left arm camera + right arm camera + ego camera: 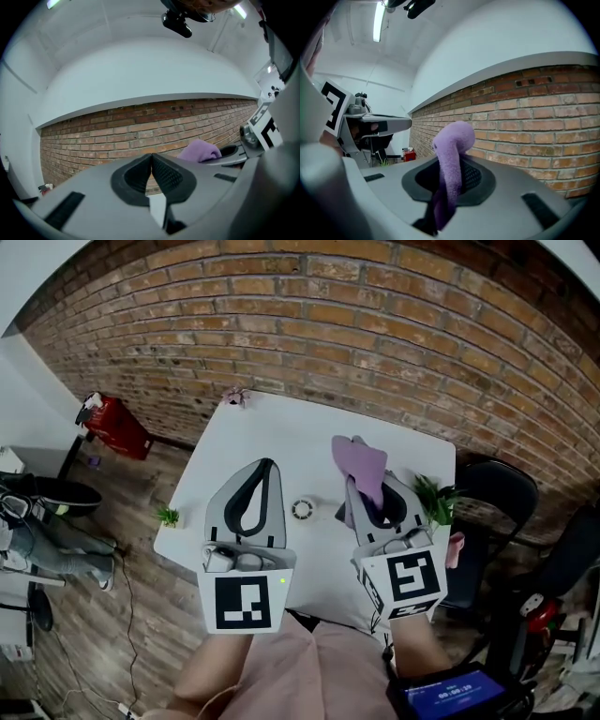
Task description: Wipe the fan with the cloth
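Poking up from the clamped right tongs [454, 174] is the purple cloth [453, 137].

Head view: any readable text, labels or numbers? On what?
No legible word anywhere.
Blue screen, bottom right: pale digits, too blurred to read.
Left marker cube on the left gripper: black-and-white square pattern, no text.
Right marker cube on the right gripper: square pattern, no text.
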